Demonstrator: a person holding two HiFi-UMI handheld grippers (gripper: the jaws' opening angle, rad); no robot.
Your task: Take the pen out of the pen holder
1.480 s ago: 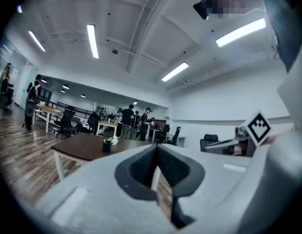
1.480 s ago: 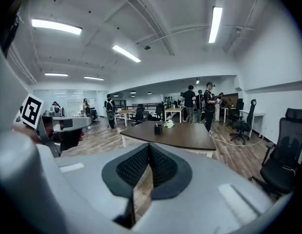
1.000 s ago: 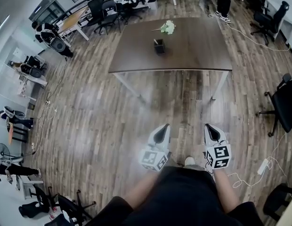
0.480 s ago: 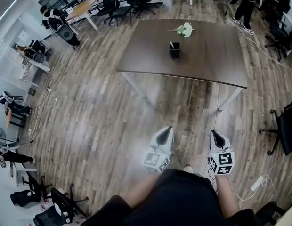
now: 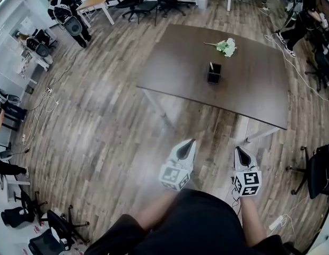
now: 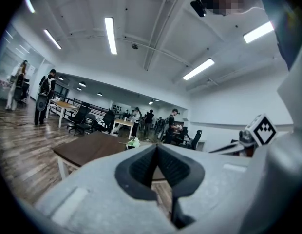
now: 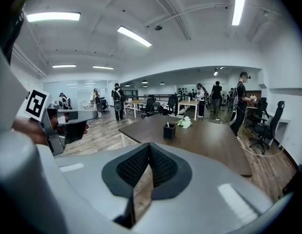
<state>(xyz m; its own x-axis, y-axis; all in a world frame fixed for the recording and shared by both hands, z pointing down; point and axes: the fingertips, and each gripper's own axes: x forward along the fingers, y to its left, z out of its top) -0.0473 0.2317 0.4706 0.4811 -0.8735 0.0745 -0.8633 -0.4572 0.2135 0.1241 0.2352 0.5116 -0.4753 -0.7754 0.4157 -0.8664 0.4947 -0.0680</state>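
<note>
Nearest, the left gripper [image 5: 188, 144] and the right gripper [image 5: 239, 152] are held side by side in front of the person's body, above the wooden floor [image 5: 101, 132]. The jaws of each are seen pressed together, and nothing is held between them.

Farther off, the dark table [image 5: 175, 62] is found nearer and larger than it was a second ago, and it has shifted to the right in the head view. From this it is judged that the table is being approached on foot, with both grippers carried along unchanged.

On the table, toward its far side, the black pen holder [image 5: 214, 77] is seen upright with the pen [image 5: 210, 66] standing in it. A small bunch of flowers [image 5: 226, 47] lies just beyond it. The holder is well apart from both grippers, so the task is judged as not yet begun. More approach is needed, and one gripper must be opened before the pen can be taken.
</note>
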